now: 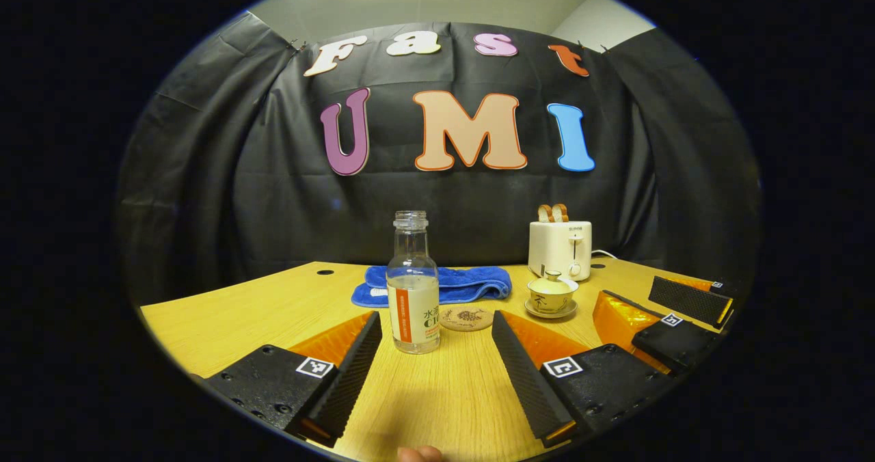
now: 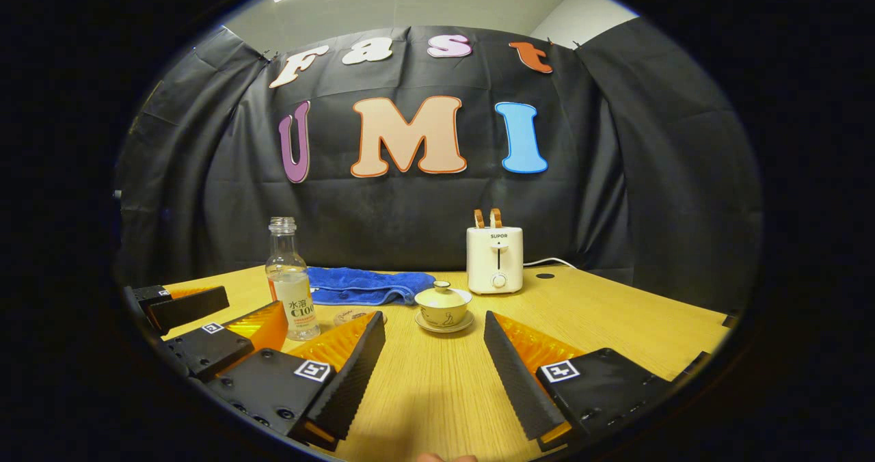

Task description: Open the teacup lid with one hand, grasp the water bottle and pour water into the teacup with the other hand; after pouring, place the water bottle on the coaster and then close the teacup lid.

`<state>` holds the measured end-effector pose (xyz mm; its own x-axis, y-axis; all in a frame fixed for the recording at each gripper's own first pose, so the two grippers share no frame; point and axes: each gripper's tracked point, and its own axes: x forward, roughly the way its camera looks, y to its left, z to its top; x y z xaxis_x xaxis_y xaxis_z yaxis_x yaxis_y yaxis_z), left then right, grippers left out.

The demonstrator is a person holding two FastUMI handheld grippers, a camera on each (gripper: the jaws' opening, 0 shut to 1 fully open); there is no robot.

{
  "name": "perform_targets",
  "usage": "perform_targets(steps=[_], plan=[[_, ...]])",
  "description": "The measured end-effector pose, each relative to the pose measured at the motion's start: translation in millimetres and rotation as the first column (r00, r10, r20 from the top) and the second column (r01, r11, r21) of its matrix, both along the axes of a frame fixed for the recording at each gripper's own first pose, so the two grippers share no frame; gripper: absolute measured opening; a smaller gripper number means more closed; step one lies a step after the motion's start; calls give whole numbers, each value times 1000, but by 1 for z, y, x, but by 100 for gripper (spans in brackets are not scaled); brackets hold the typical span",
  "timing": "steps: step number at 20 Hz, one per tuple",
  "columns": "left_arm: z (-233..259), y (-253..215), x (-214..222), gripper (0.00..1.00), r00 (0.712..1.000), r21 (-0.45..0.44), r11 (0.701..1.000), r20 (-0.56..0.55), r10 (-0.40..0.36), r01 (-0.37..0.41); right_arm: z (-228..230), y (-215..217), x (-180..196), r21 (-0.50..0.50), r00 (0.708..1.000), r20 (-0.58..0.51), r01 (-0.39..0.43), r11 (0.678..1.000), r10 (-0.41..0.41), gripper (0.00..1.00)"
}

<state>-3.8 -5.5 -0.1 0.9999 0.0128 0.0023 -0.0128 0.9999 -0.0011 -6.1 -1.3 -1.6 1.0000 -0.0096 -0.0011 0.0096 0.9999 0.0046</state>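
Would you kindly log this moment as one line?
left gripper: open, facing water bottle | right gripper: open, facing teacup | lid: on

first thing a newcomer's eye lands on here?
Probably the capless water bottle, standing upright on the wooden table between the open fingers of the left gripper. Next, the lidded teacup on its saucer, centred ahead of the open right gripper, and the white toaster behind it with a blue towel at the back.
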Motion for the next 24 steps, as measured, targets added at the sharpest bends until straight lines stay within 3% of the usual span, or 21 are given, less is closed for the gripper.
perform_targets(steps=[18, 24], plan=[[-2, 6, 0, 94, 1000, 0, 1000, -5, 31, -31, -1, 6, 0, -1, 1000, 0, -19, 1000, 19, 94], [-1, 18, 22, 94, 998, 3, 998, 2, 56, -56, 0, 8, 2, -1, 999, -2, -40, 999, 40, 95]])
